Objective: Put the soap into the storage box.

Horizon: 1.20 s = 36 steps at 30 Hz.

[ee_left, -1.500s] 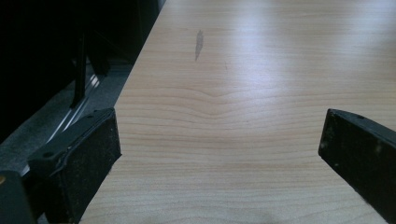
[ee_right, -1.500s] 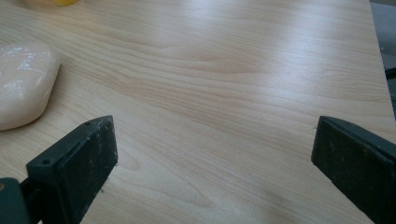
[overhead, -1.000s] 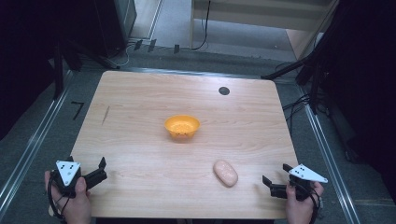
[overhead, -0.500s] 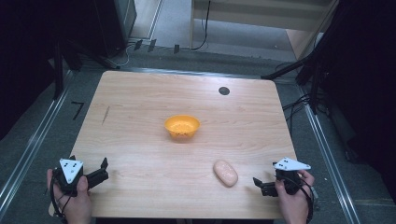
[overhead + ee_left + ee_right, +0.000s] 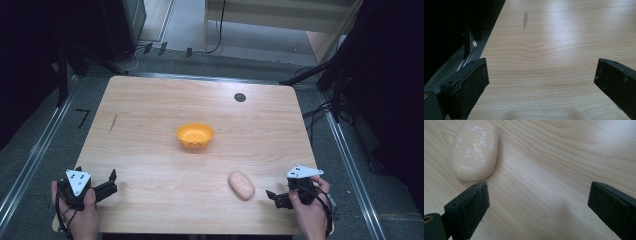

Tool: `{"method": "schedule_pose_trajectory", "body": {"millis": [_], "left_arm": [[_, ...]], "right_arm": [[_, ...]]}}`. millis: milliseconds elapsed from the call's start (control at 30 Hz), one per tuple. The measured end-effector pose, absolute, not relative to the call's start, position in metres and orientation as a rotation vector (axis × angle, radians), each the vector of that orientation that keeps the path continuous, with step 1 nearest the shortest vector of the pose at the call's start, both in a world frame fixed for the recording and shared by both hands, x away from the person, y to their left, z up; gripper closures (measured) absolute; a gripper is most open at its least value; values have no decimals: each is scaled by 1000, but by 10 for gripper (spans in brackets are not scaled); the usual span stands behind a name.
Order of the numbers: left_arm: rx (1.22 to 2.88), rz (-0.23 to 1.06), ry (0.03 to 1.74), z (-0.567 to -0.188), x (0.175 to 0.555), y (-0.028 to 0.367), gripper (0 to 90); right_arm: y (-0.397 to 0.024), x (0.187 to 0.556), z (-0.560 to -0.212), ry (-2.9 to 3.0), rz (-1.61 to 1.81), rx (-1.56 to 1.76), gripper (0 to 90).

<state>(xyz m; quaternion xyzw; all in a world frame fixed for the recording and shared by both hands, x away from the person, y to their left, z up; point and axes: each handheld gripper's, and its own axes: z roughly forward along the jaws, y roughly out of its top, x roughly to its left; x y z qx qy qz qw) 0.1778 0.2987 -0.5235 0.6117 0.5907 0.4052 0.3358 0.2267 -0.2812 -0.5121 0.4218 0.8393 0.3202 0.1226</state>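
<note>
My right tongs (image 5: 274, 197), jaws apart and empty, have moved inward at the lower right, now just beside the pale soap bar (image 5: 241, 185); I think a grasp comes next. My left tongs (image 5: 111, 181) stay apart at lower left. Farther up, mid-bench (image 5: 150, 150), sits the orange bowl (image 5: 195, 136).

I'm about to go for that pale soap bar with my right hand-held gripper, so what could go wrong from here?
1. The soap bar lies off toward the left jaw of the open right hand-held gripper, not between the jaws; closing now would likely nudge it aside.
2. Its rounded shape may let it slip out of a pinch.
3. It sits near the table's front edge, so a push could send it off.
</note>
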Motion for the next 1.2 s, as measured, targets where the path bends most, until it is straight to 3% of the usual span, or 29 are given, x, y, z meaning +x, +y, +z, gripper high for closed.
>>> {"method": "schedule_pose_trajectory", "body": {"millis": [1200], "left_arm": [[1617,1069,1524,-524,179,297,0]], "right_arm": [[-232,238,-509,2579,901,1161,70]]}}
